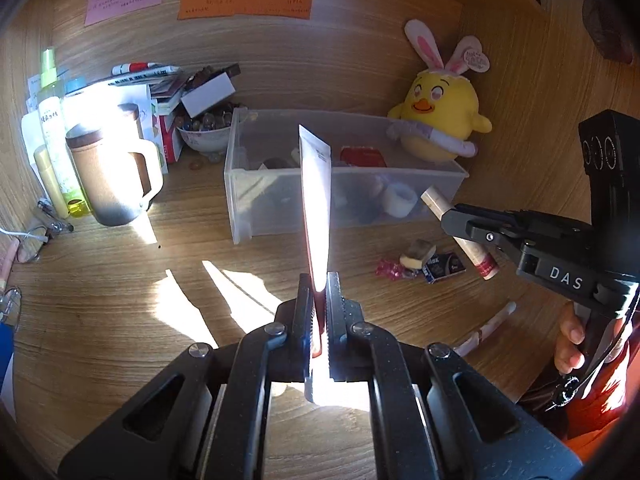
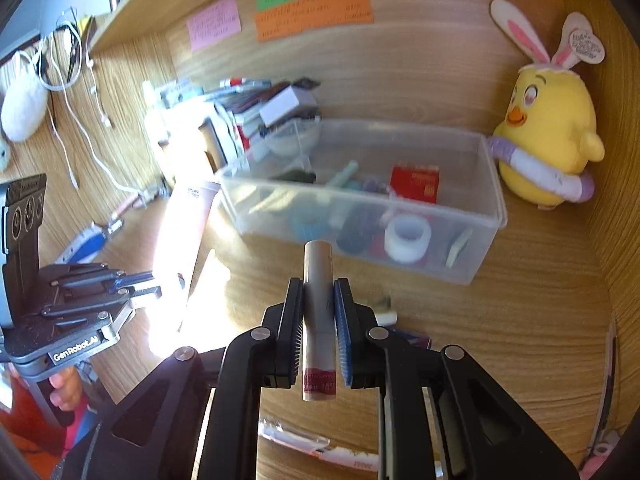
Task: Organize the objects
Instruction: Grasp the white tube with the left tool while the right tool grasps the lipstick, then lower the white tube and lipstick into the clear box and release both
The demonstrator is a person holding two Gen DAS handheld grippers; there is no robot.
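We hold a tube (image 1: 316, 208) in the left gripper (image 1: 319, 312) and a stick (image 2: 319, 320), perhaps lip balm, in the right gripper (image 2: 319, 332); the bin (image 2: 492, 216) ahead is part-filled, scraps remain on the counter (image 1: 120, 320).

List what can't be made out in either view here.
- Wall notes: writing too small, both views.
- Bin contents: blurred in the right view, hidden by frosted wall in the left.
- Tube label: washed out by sun glare, left view.
- Stick print: blurred, right view.

One bin (image 2: 486, 216), three wall notes (image 1: 245, 1) (one plush (image 1: 442, 114))
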